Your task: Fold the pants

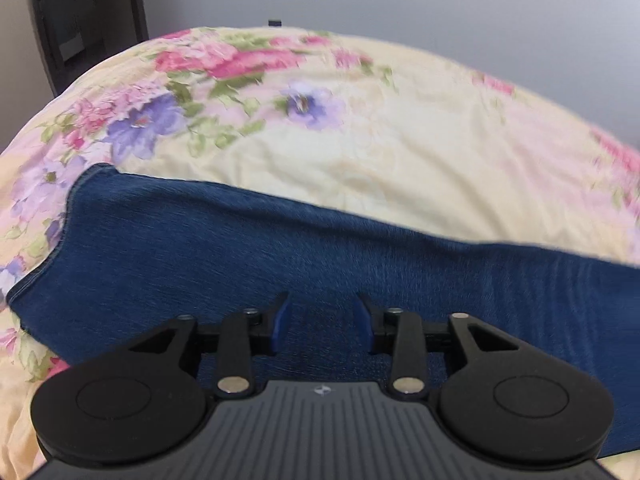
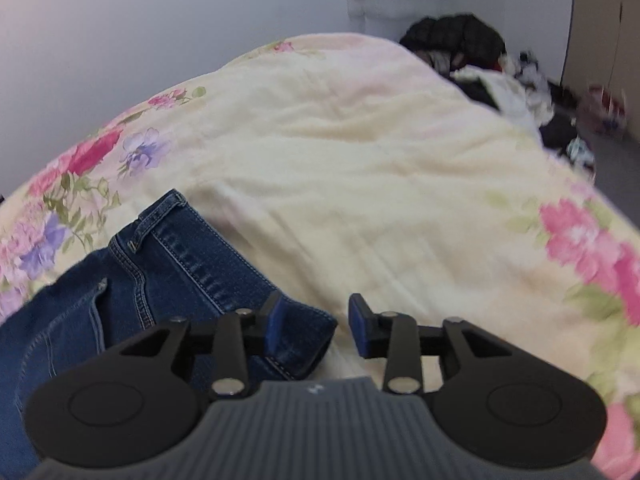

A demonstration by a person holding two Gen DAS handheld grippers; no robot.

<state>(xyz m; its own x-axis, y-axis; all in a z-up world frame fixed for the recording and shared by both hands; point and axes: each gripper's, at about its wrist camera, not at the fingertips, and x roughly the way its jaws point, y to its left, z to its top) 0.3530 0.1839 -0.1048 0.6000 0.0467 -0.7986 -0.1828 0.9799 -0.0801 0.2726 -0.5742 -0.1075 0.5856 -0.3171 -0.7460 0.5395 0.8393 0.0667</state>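
Left wrist shows your left gripper point(image 1: 322, 322) parted, empty, over smooth dark denim pants point(image 1: 280, 248) — your right gripper point(image 2: 314, 326), likewise parted, straddles the stitched waistband corner point(image 2: 308, 336) on the quilted floral bedspread point(image 2: 360, 168).

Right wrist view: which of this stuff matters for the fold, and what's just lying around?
For the job:
- jeans, waistband end here, leg end in the left view
- right gripper, open at the waistband corner
- left gripper, open over the leg
- floral quilt they lie on

Lying about:
- dark clothes pile past the bed
- scattered items on the floor
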